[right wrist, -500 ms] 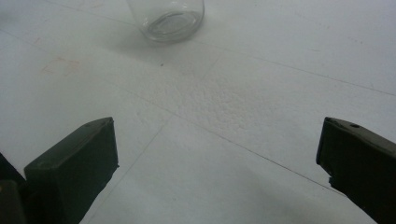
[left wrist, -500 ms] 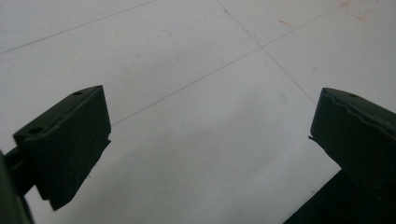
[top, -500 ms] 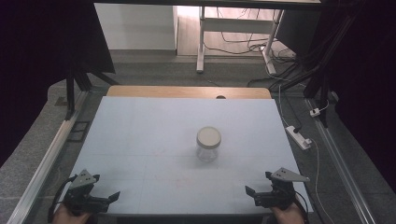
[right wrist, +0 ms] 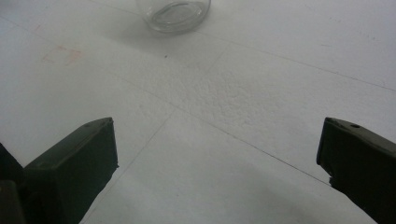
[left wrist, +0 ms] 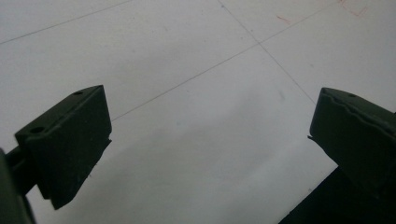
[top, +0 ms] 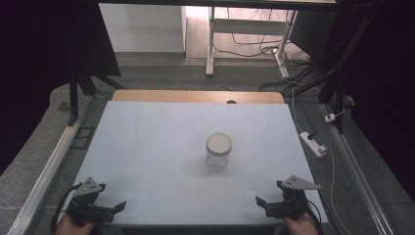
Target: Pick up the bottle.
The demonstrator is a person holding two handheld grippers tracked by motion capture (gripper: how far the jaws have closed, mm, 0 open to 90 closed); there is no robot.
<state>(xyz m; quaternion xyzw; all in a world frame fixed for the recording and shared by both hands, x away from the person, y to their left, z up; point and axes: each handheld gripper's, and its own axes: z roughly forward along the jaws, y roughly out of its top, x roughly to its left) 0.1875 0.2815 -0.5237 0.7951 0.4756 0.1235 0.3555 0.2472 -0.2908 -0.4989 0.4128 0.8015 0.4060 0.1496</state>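
I hold my left tool (top: 113,207) at the near left corner of the pale surface (top: 147,147), its jaws spread wide with nothing between them. In the left gripper view the two black jaws stand far apart over bare white board crossed by thin seam lines, and the dark near edge of the surface shows at the lower right.

My right tool (top: 263,205) sits at the near right corner — its jaws are just as wide and just as empty. Both tools point inward, toward each other, and each carries its grey three-cornered plate on top.

The glass jar (top: 218,151) stands upright near the middle of the surface, well apart from both tools, with a pale round lid on it. In the right gripper view its clear rounded base (right wrist: 173,14) shows at the top edge, beyond my open jaws — a faint reddish mark (right wrist: 63,55) lies on the board to its left.

A white power strip (top: 313,143) lies on the floor just beside the right edge of the surface.
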